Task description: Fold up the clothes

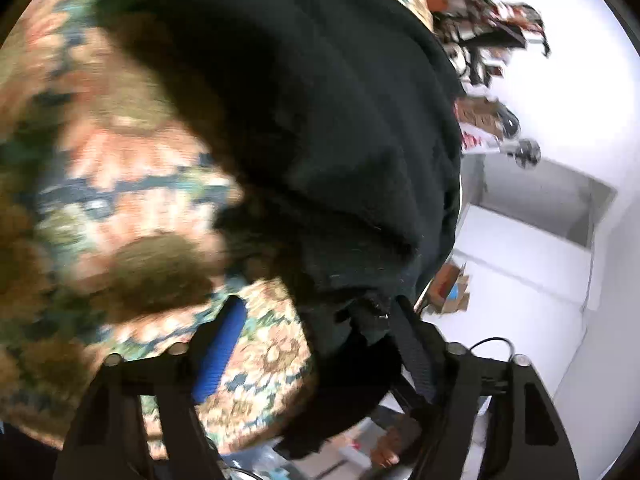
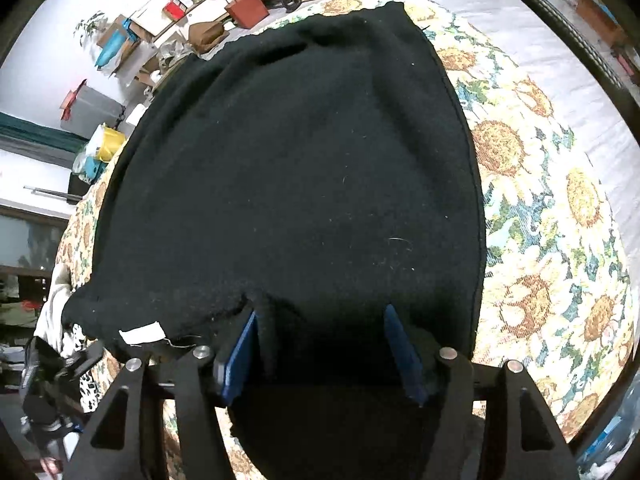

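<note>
We are looking down on a black garment (image 2: 288, 168) that is lying spread over a sunflower cloth (image 2: 536, 240), and in the right wrist view it is filling most of the middle of the frame, from the top centre down to the bottom edge. A white label (image 2: 142, 334) is showing at its hem in the lower left. The right gripper (image 2: 320, 344) is standing at the bottom centre with its jaws spread; the two blue pads (image 2: 240, 360) are resting apart, the fabric is lying between them, and they are not pressing on it. In the left wrist view the picture is blurred, and the same garment (image 1: 320, 120) is running from the top centre down to the lower middle, with the cloth (image 1: 100, 160) taking the left half of the frame. The left gripper (image 1: 320, 360) is sitting at the bottom, also with its jaws apart: one blue pad (image 1: 220, 352) is lying over the cloth at the lower left, and the other finger is dark against the garment edge at the lower right, so we cannot tell if it is touching the fabric. On the right of this view a white floor (image 1: 520, 280) is showing. At the top left of the right wrist view some boxes and a red bag (image 2: 246, 8) are standing on the floor.
</note>
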